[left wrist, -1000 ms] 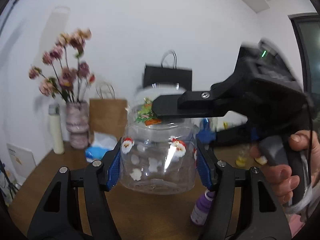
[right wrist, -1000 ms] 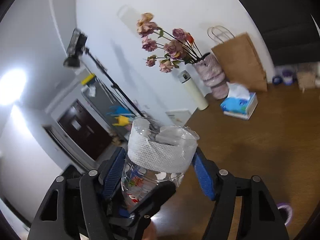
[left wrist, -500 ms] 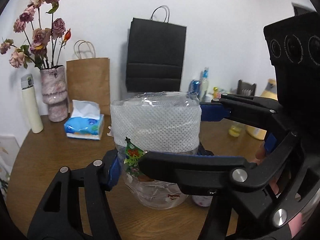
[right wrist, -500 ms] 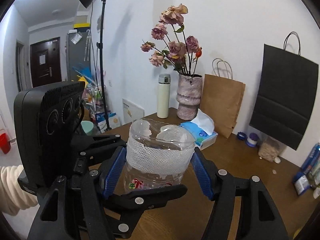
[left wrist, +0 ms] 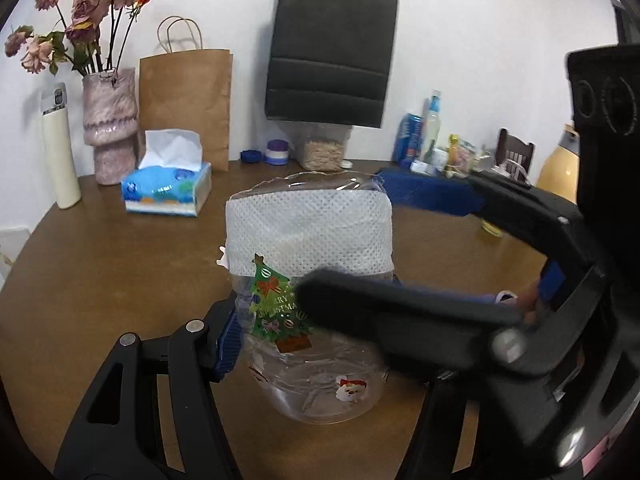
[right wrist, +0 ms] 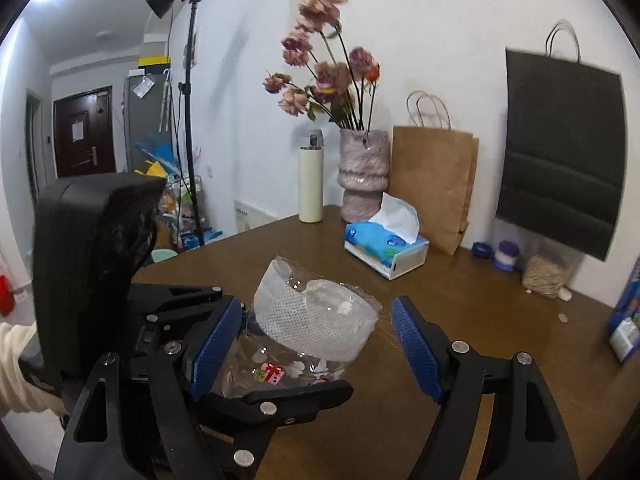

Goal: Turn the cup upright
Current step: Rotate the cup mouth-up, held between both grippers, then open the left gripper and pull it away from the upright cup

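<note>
Cup [left wrist: 310, 280] stands mouth-up between my left tongs [left wrist: 316, 332], white band toward the top, rounded base low over the bench [left wrist: 100, 264]; I cannot tell if it touches. The left pad presses its wall; the right finger is hidden behind my right tongs, which cross in front, so I judge the left tongs clamped on it. I should lower until the base sits flat, then ease open slowly, since thin plastic springs back.

From the right wrist, my right tongs [right wrist: 316, 344] gape wide. One pad is against the cup [right wrist: 316, 328], the other well apart. The cup leans a little there. I would draw these straight back, clear of the rim, so nothing tips it.
</note>
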A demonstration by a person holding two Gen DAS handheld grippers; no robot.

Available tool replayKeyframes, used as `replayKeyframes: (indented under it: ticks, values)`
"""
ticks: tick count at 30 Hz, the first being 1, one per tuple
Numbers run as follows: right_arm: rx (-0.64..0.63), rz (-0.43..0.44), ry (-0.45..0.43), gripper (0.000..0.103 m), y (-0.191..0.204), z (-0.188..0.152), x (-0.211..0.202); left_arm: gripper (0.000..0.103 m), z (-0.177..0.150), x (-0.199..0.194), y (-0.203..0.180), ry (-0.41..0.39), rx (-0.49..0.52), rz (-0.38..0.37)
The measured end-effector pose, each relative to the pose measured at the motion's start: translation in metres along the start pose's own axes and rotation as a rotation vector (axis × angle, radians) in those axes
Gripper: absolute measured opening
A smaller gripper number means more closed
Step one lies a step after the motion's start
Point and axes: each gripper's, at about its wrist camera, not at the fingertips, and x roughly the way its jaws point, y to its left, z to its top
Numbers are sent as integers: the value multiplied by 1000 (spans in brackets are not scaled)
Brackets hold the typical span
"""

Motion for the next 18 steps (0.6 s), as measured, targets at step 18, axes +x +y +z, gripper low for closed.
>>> replayKeyframes:
  ticks: [18]
  values:
    - [42,-90,-1,83,38,-66,-42,60,-69,-14,-22,111,-53,43]
